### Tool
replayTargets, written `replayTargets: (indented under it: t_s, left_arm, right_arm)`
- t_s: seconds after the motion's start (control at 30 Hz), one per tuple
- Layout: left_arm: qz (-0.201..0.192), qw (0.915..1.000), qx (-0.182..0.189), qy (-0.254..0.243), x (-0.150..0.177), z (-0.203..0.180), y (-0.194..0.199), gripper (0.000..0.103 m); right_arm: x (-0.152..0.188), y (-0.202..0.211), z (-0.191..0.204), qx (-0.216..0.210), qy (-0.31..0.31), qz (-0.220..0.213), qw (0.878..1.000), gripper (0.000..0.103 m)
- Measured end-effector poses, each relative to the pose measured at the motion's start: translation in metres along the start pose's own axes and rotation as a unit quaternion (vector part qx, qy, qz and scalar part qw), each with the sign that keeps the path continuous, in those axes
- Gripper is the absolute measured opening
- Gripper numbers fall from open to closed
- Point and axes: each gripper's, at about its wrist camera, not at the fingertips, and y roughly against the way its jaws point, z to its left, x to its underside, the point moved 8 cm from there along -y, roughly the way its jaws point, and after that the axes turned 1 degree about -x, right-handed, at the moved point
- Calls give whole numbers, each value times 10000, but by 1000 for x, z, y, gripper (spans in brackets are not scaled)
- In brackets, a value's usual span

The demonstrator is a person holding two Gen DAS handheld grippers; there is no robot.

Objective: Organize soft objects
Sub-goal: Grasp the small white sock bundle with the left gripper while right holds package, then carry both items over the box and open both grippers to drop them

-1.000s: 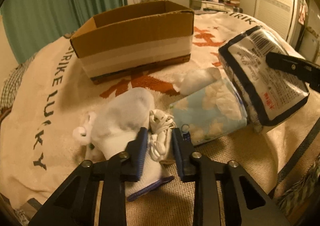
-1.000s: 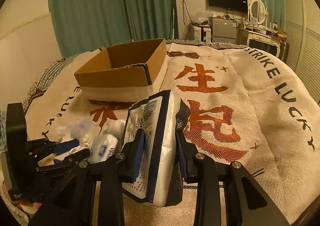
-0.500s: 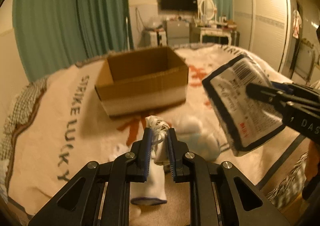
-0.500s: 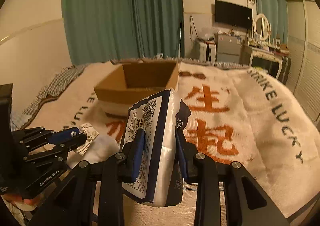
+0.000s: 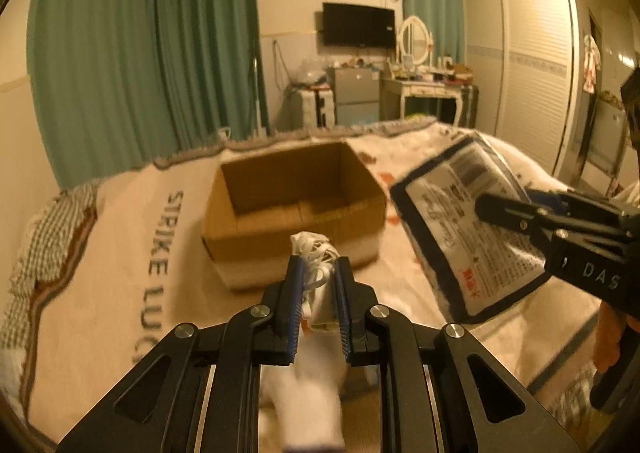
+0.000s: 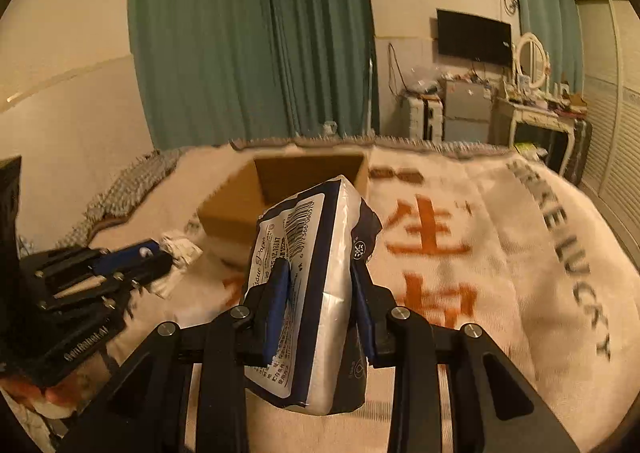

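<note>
I read "STRIKE LUCKY" on the blanket (image 6: 552,253), "Tissue Paper" and a barcode on the tissue pack (image 6: 304,293), "DAS" on the right gripper (image 5: 496,209).

A plain brown cardboard box (image 5: 296,209) is sitting on a cream blanket (image 6: 520,273) that is showing large orange characters and dark grey lettering. A white tissue pack (image 6: 308,293), edged in navy and carrying a black barcode, is showing small red print. A white sock (image 5: 308,393) is hanging from black grippers with blue pads (image 5: 291,309). Teal curtains (image 6: 256,41) are hanging behind, beside cream walls.
</note>
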Motion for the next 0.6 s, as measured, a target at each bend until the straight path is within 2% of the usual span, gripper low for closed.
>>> replayTargets:
  t_s: [0.2, 0.3, 0.43, 0.6]
  left_arm:
    - [-169, 9997, -72, -131, -48, 12, -36, 15]
    - [-148, 9995, -175, -208, -66, 24, -65, 15]
    - [11, 9996, -179, -235, -82, 40, -117, 15]
    - [295, 9990, -163, -306, -73, 50, -169, 16]
  right_arm:
    - [-72, -41, 5, -53, 291, -281, 9992, 31]
    - [-101, -83, 2, -193, 162, -217, 9994, 31]
    - [-117, -141, -9, -248, -84, -5, 9997, 31]
    - [-105, -209, -19, -327, -243, 417, 9983, 31]
